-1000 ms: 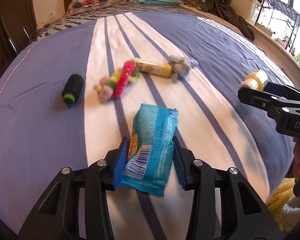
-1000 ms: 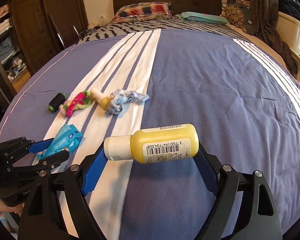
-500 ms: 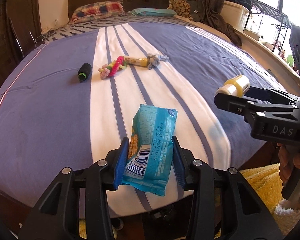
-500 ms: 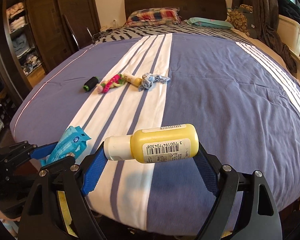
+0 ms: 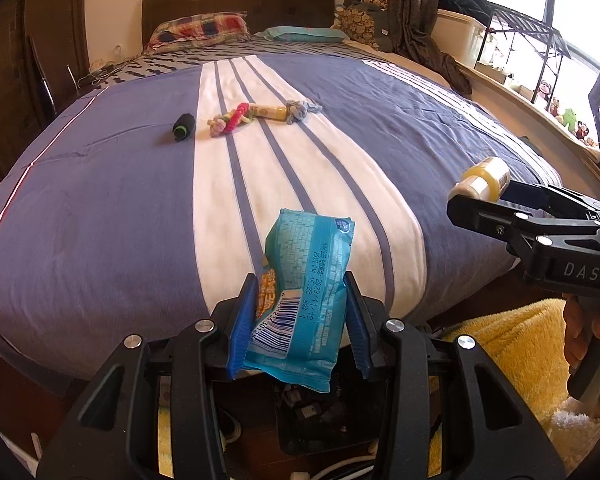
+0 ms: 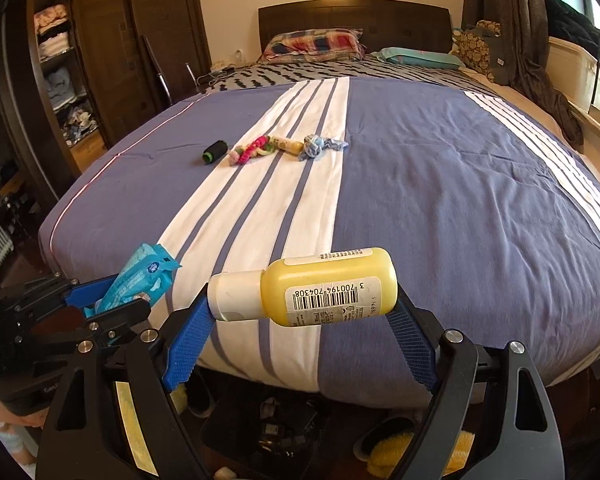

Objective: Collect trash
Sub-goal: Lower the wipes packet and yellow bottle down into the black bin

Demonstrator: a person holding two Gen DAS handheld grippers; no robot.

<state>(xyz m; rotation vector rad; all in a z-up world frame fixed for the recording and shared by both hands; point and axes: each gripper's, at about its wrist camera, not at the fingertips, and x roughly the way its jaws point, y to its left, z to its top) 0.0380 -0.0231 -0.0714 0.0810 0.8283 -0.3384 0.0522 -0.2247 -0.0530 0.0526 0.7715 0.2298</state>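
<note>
My left gripper [image 5: 298, 320] is shut on a teal snack wrapper [image 5: 306, 280] with a barcode, held in the air past the foot of the bed. My right gripper [image 6: 300, 316] is shut on a small yellow bottle [image 6: 320, 286] with a white cap, lying crosswise between the blue pads. Each gripper shows in the other's view: the right gripper [image 5: 496, 196] with the yellow bottle [image 5: 486, 178], and the left gripper [image 6: 104, 304] with the teal wrapper [image 6: 140, 276]. Far up the bed lie a black spool [image 5: 182, 126], a pink knitted toy [image 5: 232, 118], another yellow tube [image 5: 268, 111] and a blue-grey cloth [image 5: 300, 109].
The blue and white striped bed [image 5: 380, 140] fills both views, with pillows [image 5: 200, 32] at the headboard. A dark bin of clutter [image 5: 320, 412] sits on the floor below the grippers. A yellow fluffy rug [image 5: 512, 356] lies right. A wardrobe [image 6: 60, 60] stands left, a window ledge [image 5: 540, 108] right.
Both grippers have drawn back from the bed, still gripping the wrapper and the bottle. The bed's foot edge and the floor below have come into view. The items on the bed look farther off.
</note>
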